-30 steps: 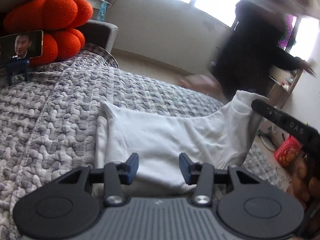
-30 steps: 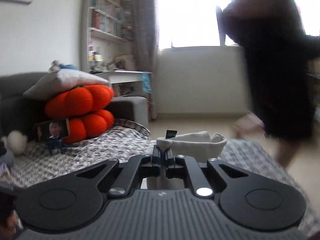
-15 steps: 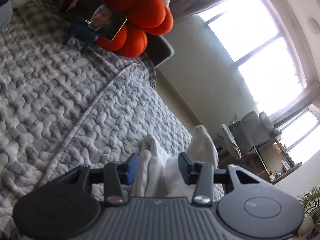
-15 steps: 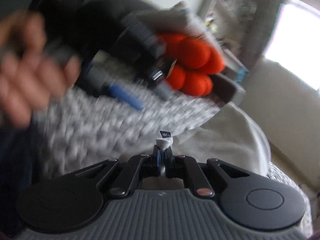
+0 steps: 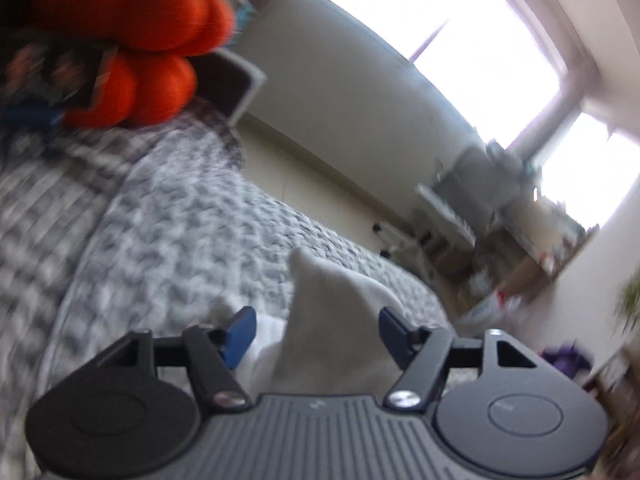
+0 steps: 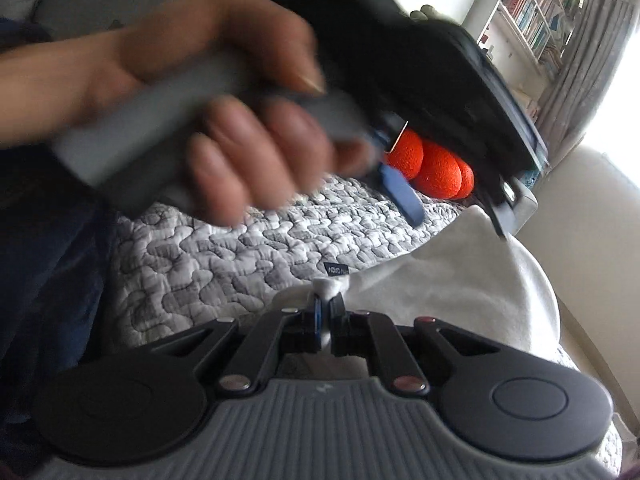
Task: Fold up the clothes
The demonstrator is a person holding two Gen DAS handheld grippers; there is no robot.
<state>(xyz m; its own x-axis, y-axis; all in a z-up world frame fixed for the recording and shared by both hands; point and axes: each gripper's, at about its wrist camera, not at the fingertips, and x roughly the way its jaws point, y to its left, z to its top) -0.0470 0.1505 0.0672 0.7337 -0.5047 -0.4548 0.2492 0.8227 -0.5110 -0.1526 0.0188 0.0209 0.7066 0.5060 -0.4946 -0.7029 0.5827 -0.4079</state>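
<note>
Nearest in the right wrist view, the right gripper [image 6: 327,312] has its jaws pressed together on a pinched edge of the white garment [image 6: 472,280], a small dark label [image 6: 336,269] sticking up just above the pinch; the cloth spreads away to the right over the grey quilted bedspread [image 6: 208,256]; above it a person's hand [image 6: 208,120] grips the grey handle of the left gripper [image 6: 448,204], blurred; an orange pumpkin-shaped cushion [image 6: 436,168] sits behind, then a bookshelf [image 6: 532,16] against the far wall. In the left wrist view, the left gripper [image 5: 316,330] has its blue-padded jaws spread wide apart, a raised peak of the white garment [image 5: 320,312] standing between them without either pad visibly touching it; the bedspread [image 5: 168,232] runs beyond to the orange cushion [image 5: 132,52], with bright windows [image 5: 460,36] farthest off.
</note>
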